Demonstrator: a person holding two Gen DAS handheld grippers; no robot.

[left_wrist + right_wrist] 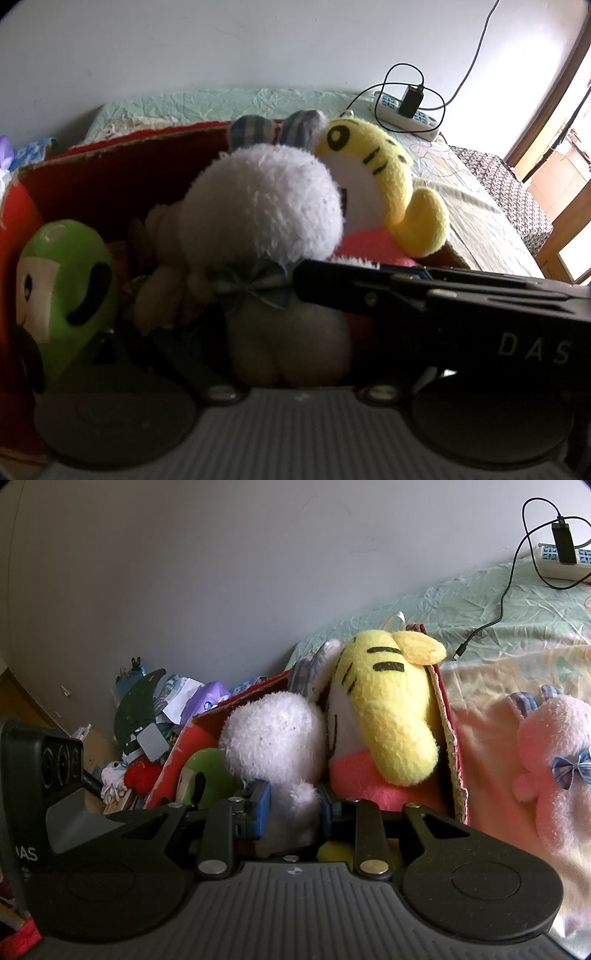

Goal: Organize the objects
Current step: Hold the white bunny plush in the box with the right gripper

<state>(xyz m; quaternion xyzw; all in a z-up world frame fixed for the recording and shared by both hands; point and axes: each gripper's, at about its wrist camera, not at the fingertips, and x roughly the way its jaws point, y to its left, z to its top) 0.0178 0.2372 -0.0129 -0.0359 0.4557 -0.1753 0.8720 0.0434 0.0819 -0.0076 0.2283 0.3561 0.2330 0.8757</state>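
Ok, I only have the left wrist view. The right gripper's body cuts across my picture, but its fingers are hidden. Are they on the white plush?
Observer: Yes. In the right wrist view, the right gripper has its blue pads pressed into the white plush low down, one on each side.
Operator: Is any toy lying outside the box?
Observer: One. A pink plush with a blue bow lies on the bed, to the right of the red box.
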